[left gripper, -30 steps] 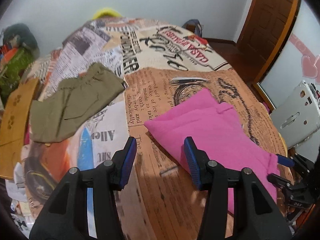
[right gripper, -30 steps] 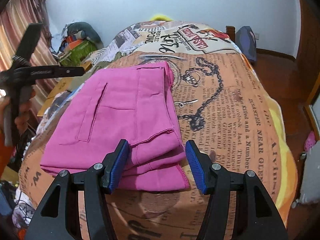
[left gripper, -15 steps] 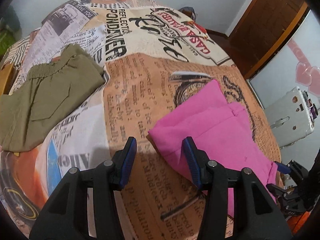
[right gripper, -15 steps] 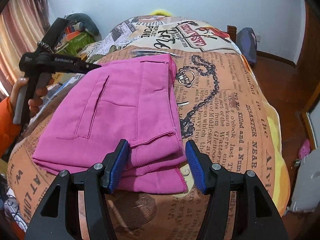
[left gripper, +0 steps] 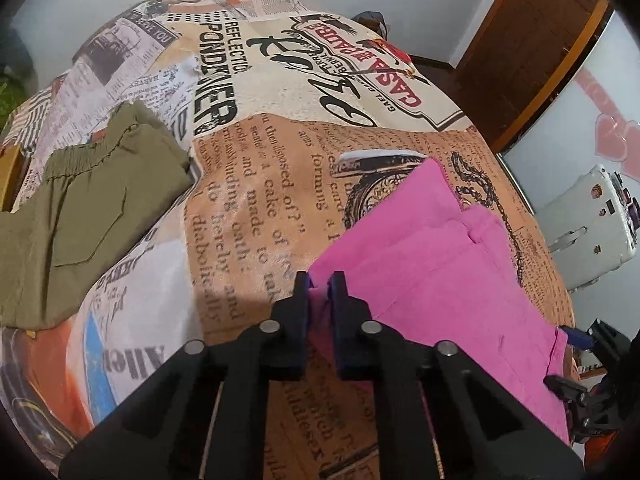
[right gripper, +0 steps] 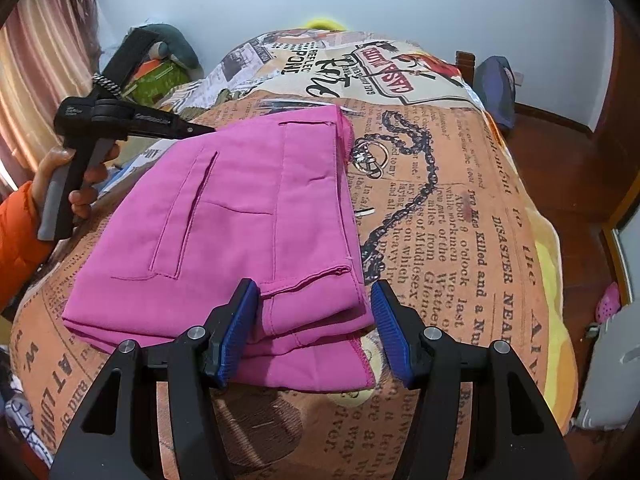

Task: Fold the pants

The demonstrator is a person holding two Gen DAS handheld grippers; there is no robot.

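We found the pink pants (right gripper: 240,220) folded into a flat stack on the bed, lying on the newspaper-print bedspread (left gripper: 260,184), over its orange-brown panel. In the right wrist view the stack showed several layers at its near edge, a welt pocket on top, and a hemmed flap toward the right side.

Our left hand-held gripper (left gripper: 319,286) was pressed together on a corner of the pink pants, a fold of pink cloth pinched between its blue pads. The right wrist view showed that same tool from the side, with our left hand (right gripper: 74,184) in an orange sleeve wrapped round its handle, its tip meeting the far-left edge of the stack.

Our right hand-held gripper (right gripper: 314,326) stood spread, one blue pad on either side of the near right corner of the stack. The left pad seemed to touch the cloth edge, though from this angle we could not be sure; the right pad sat just clear of it.

A pair of olive green pants (left gripper: 80,208) lay folded well apart from the pink ones, on the left of the bed. A white case (left gripper: 592,232) stood off the bed to the right, near a brown wooden door (left gripper: 532,52).
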